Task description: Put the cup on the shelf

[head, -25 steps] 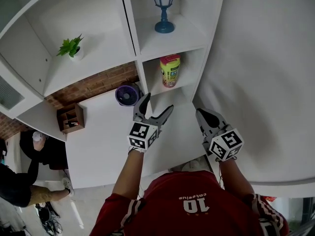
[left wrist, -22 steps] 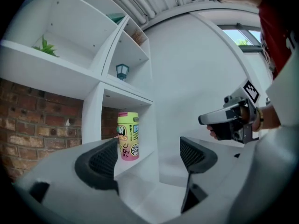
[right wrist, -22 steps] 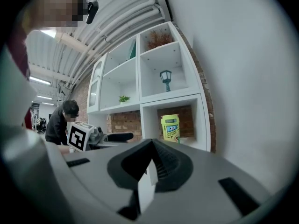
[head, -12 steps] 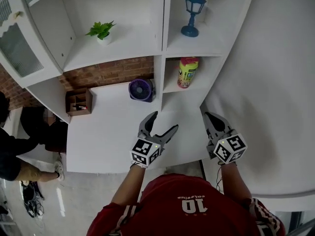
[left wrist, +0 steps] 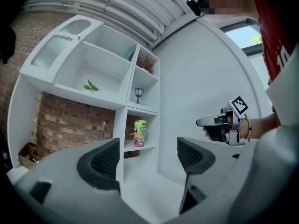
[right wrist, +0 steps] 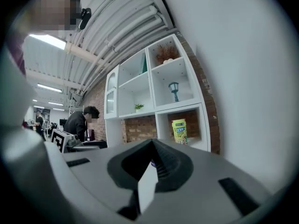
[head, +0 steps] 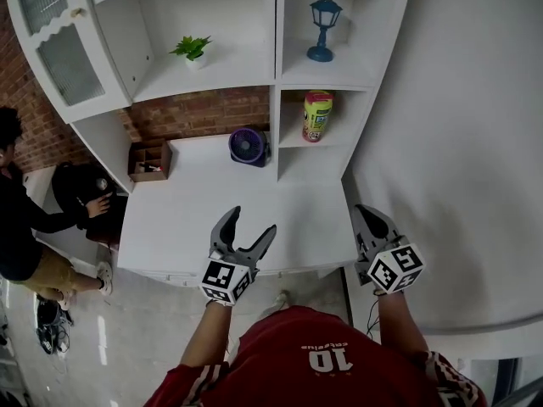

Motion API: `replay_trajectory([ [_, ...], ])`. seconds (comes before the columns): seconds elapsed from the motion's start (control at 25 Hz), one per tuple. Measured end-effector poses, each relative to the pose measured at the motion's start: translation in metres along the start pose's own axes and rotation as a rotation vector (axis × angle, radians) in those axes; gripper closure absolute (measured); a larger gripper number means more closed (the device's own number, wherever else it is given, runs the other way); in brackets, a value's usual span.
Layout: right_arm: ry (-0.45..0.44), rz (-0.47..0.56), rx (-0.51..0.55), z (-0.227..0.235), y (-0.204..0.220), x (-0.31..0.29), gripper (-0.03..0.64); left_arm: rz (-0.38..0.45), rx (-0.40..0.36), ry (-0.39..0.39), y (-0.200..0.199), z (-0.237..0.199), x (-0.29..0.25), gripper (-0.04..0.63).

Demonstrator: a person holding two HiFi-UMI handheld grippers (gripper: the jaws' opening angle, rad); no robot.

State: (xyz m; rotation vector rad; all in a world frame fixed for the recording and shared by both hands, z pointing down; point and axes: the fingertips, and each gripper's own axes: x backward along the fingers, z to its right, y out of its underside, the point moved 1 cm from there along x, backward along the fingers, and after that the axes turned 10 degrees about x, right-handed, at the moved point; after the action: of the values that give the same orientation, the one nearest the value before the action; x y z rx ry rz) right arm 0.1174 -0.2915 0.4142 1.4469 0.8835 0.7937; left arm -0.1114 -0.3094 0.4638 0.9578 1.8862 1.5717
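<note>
The left claw [head: 253, 220], spread and empty, has just been narrowing slightly; the right claw [head: 363, 213] is clenched shut. The cup [head: 317, 115] stands upright in the shelf [head: 293, 139] compartment ahead of both, well apart.

The head view cuts the shelf [head: 276, 83] off at the top, so its upper compartments are out of the picture, as is part of the glass door [head: 59, 49] at the upper left. The print on the cup [head: 317, 115] is too small to read. What lies in the wooden box [head: 150, 159] at the tabletop's [head: 195, 219] back left corner cannot be made out. The person [head: 25, 219] beyond the tabletop's left edge is cut off by the picture's left edge. The brownish thing [left wrist: 147, 64] in the shelf's top right compartment is too small to identify. In the right gripper view, the right gripper's [right wrist: 150, 146] own body hides the tabletop entirely.
</note>
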Motion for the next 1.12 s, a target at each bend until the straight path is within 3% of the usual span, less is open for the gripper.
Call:
replay_trajectory([
  [0.6,-0.061,0.081,-0.053,-0.093,0.007,0.139,0.611,-0.032,-0.054,-0.232,-0.012,0.085,0.221,0.216],
  [0.88,-0.032,0.102,-0.063,-0.107,-0.011,0.158,0.611,0.06,-0.067,-0.318,-0.054,0.066,0.26,0.25],
  [1.12,-0.037,0.139,-0.078,-0.127,-0.05,0.156,0.611,0.139,-0.096,-0.298,-0.102,0.056,0.267,0.346],
])
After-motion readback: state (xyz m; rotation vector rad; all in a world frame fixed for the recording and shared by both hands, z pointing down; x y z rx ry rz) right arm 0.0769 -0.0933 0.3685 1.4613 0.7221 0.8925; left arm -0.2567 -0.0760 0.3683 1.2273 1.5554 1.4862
